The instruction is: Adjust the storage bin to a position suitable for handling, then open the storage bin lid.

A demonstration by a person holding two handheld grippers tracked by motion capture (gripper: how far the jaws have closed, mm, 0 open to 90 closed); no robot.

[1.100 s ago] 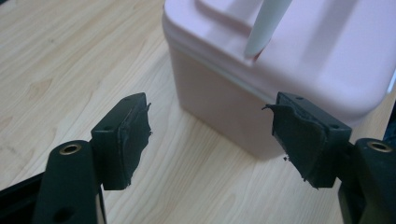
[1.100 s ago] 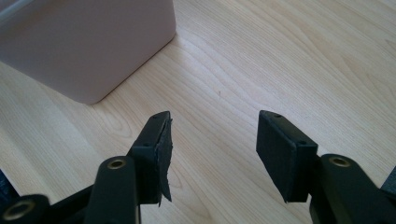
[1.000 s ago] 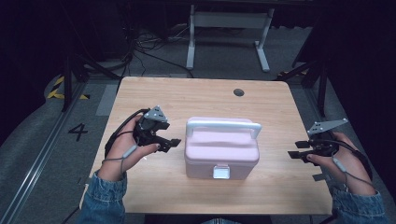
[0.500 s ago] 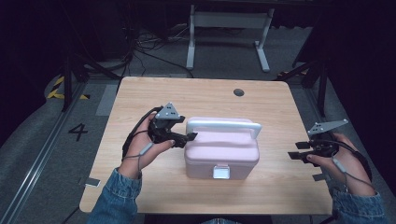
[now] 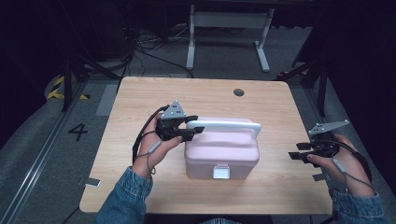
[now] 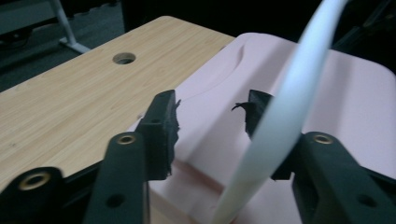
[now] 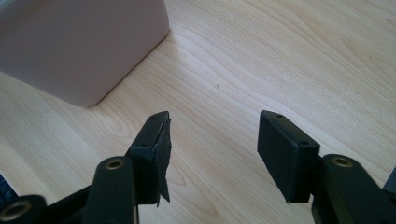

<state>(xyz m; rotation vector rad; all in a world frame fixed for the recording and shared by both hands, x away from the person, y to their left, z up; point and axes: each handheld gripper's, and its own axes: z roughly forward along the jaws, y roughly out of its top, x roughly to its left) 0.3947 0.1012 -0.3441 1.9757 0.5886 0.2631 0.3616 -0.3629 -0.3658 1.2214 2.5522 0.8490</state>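
Left hand-held gripper (image 5: 195,131) moved in from counter (image 5: 140,100), jaws just closing around white handle (image 5: 224,124) of pink box (image 5: 222,154), not yet pinching. Right hand-held gripper (image 5: 299,150) released, idle. Box rigid, smooth plastic, likely light; handle best hold.

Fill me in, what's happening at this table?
A person works two handheld grippers at a wooden table. The left gripper has reached the pink box and its fingers have just been closing around the left end of the raised white handle; there's still a gap, so no firm grip yet. The right gripper waits open at the table's right edge.
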